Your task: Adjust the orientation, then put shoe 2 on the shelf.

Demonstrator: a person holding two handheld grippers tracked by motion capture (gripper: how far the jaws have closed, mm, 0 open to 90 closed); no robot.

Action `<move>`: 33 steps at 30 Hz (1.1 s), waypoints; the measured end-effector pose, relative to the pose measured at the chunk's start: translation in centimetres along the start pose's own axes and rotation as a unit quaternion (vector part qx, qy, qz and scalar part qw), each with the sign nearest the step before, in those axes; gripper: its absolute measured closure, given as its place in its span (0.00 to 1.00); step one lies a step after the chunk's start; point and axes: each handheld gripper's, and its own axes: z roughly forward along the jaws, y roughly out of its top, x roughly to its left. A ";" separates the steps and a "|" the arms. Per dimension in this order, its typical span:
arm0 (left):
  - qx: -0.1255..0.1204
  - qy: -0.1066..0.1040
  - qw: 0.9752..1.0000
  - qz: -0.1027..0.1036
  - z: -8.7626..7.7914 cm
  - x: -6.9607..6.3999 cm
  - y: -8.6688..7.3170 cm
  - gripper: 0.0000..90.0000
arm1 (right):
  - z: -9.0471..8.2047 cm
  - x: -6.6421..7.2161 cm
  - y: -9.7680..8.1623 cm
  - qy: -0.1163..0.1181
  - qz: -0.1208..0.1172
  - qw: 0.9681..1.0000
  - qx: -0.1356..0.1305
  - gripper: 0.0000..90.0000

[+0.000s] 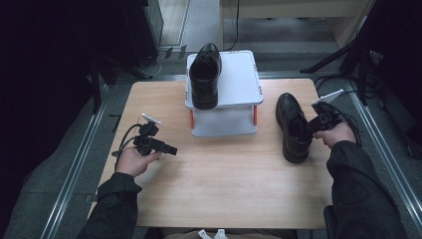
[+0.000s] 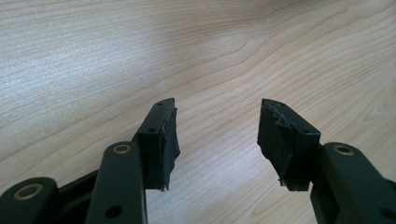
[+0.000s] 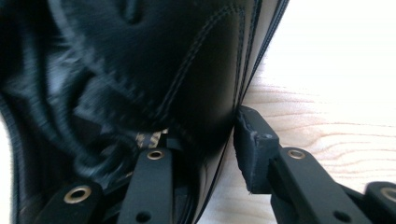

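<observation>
Dark sleeves [image 1: 117,204] at the near edge of the counter [image 1: 224,174], both forearms reaching forward over the pale wood.

Beyond, at the far edge of the counter, a white two-tier rack [image 1: 224,92] with orange posts. Taken here as the landmark.

On top of the rack, along its left side: one black leather shoe [image 1: 204,74], toe toward the near side and reaching the rack's front edge, heel at the far end.

Right of the rack, flat on the counter: a second black shoe [image 1: 293,127], toe toward the near side, opening toward the right hand [image 1: 334,134].

Right claw [image 1: 312,125] at that second shoe's opening, right of the rack. Clamped on the shoe's side wall in the right gripper view [image 3: 219,140]: one jaw inside against the lining, the other outside against the leather, pad touching it. Stitching and laces visible close up there.

Left claw [image 1: 171,149] well left of the rack and nearer the camera, held in the left hand [image 1: 134,160], pointing right across bare wood. Jaws wide apart in the left gripper view [image 2: 217,135], nothing between the worn black pads [image 2: 170,140], bare wood grain beneath them.
</observation>
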 end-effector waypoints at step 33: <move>0.003 -0.002 1.000 -0.001 0.1 0.0 0.1 0.52 | -2.9 -2.3 1.4 0.077 0.129 0.988 -0.014 0.94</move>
